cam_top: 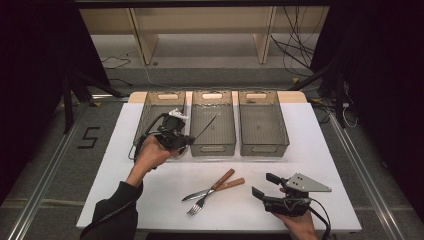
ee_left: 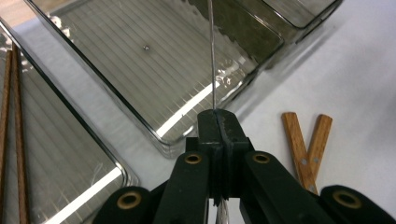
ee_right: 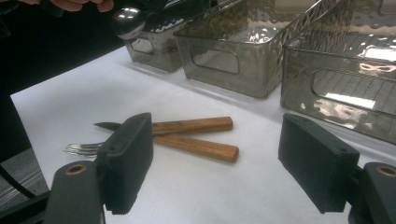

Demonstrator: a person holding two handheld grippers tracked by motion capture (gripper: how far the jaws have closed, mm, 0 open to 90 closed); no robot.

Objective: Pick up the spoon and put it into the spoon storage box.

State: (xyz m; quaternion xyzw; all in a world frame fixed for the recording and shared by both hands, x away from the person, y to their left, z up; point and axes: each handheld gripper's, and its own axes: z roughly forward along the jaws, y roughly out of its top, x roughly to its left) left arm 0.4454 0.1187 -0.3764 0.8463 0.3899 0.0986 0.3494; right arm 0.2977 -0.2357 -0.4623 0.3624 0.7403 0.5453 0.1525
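Observation:
My left gripper (cam_top: pixel 186 138) is shut on a metal spoon, and the thin handle (cam_top: pixel 206 125) reaches out over the middle bin (cam_top: pixel 212 149). In the left gripper view the handle (ee_left: pixel 212 56) runs edge-on from the closed jaws (ee_left: pixel 217 116) above that bin's ribbed floor (ee_left: pixel 140 70). The spoon's shiny bowl (ee_right: pixel 127 21) shows under the hand in the right gripper view. A wooden-handled knife (cam_top: pixel 220 181) and fork (cam_top: pixel 225 187) lie crossed on the white table (cam_top: pixel 150 200). My right gripper (cam_top: pixel 265 185) stands open just right of them, with nothing between its pads (ee_right: pixel 130 163).
Three clear grey bins stand in a row at the back: left (cam_top: pixel 165 95), middle, and right (cam_top: pixel 264 149). Two thin brown sticks (ee_left: pixel 9 116) lie in the left bin. The knife and fork handles (ee_left: pixel 303 149) lie in front of the bins.

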